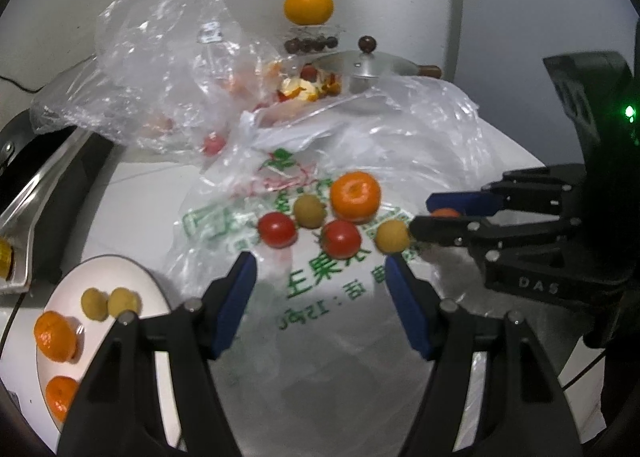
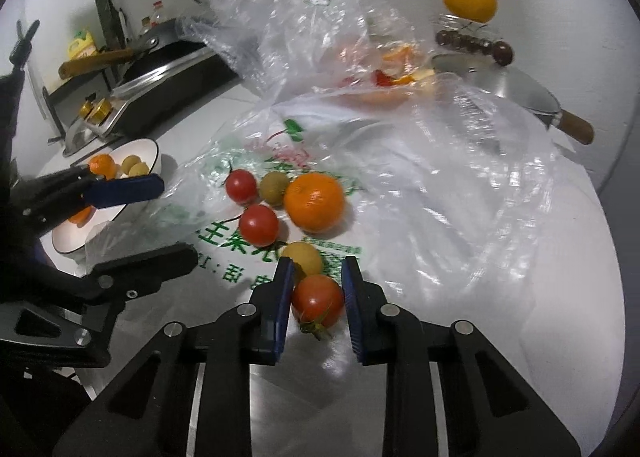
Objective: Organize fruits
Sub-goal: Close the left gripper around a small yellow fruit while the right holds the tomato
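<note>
A: Step? Right hand-held gripper (image 2: pixel 315 289) is picking a tomato (image 2: pixel 318 303) off the printed plastic bag (image 2: pixel 248 233) on the counter (image 2: pixel 560 297). Blue pads sit on either side of it, narrowed to about the fruit's width; can't tell if they truly pinch yet.

B: Other fruit?

A: Loose cluster just past the tomato toward 12 o'clock in the right wrist view: yellow-brown small fruit (image 2: pixel 305 257) touching the gripper tips, a second tomato (image 2: pixel 259 225) at 11, a third (image 2: pixel 241 186) farther out, an olive-coloured one (image 2: pixel 274 187), and a mandarin (image 2: pixel 314 201). White bowl (image 2: pixel 154 153) well off at 10 o'clock already holds mandarins and small yellow fruits.

B: Left one?

A: Left hand-held gripper (image 1: pixel 320 277) wide open, holding nothing, hovering over the bag just short of the cluster; its own view shows the bowl at 8 o'clock.

B: Next?

A: My guess: confirm the squeeze, lift straight up so the neighbour fruit isn't rolled, carry toward the bowl. Slick bag could shift. Crumpled clear bag (image 2: pixel 280 9) and pan lid (image 2: pixel 512 85) behind, irrelevant.
</note>
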The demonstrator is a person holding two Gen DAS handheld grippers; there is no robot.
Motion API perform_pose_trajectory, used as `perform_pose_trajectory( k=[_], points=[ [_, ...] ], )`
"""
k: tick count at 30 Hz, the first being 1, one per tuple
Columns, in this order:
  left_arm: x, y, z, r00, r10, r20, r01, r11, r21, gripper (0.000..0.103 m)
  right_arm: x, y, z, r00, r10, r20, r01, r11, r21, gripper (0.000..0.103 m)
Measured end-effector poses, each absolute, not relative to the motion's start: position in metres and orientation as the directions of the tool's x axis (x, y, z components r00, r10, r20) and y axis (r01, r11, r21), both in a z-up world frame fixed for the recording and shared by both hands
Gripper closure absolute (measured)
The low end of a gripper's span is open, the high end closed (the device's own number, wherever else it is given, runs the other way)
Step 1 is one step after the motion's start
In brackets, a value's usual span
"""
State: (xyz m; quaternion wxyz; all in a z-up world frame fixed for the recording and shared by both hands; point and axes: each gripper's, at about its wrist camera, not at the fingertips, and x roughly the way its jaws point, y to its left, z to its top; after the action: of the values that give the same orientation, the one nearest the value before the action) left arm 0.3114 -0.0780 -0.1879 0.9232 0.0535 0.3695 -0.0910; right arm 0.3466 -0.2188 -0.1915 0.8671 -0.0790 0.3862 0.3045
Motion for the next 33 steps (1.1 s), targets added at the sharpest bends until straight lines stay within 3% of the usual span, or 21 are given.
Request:
perform_pose_trajectory(
  k=[11,22,28,31,33],
  points=[
    [0.324,-0.109,-0.191,0.707,-0.152,-0.691,0.271,0.960,0.066,0.037,0.351,-0.243,-0.185,0.543,0.481,-0.688,-0.576,0.810,0.112,0.076],
    [0.339,-0.134,-0.201,0.684,-0.173,-0.709,0.336,0.937,0.095,0.059,0.355,-0.259,-0.188,0.548,0.495,-0.674,-0.565,0.813,0.138,0.076],
    [0.348,-0.139,-0.208,0.661,-0.162,-0.733,0.343,0.934,0.102,0.063,0.355,-0.261,-0.188,0.546,0.504,-0.669,-0.568,0.810,0.147,0.076],
    [0.354,-0.140,-0.214,0.631,-0.160,-0.759,0.350,0.932,0.094,0.075,0.354,-0.262,-0.187,0.547,0.507,-0.666,-0.570,0.808,0.147,0.076],
    [0.355,-0.139,-0.215,0.626,-0.164,-0.762,0.353,0.931,0.089,0.075,0.354,-0.261,-0.187,0.548,0.507,-0.665,-0.569,0.809,0.148,0.076]
  ],
)
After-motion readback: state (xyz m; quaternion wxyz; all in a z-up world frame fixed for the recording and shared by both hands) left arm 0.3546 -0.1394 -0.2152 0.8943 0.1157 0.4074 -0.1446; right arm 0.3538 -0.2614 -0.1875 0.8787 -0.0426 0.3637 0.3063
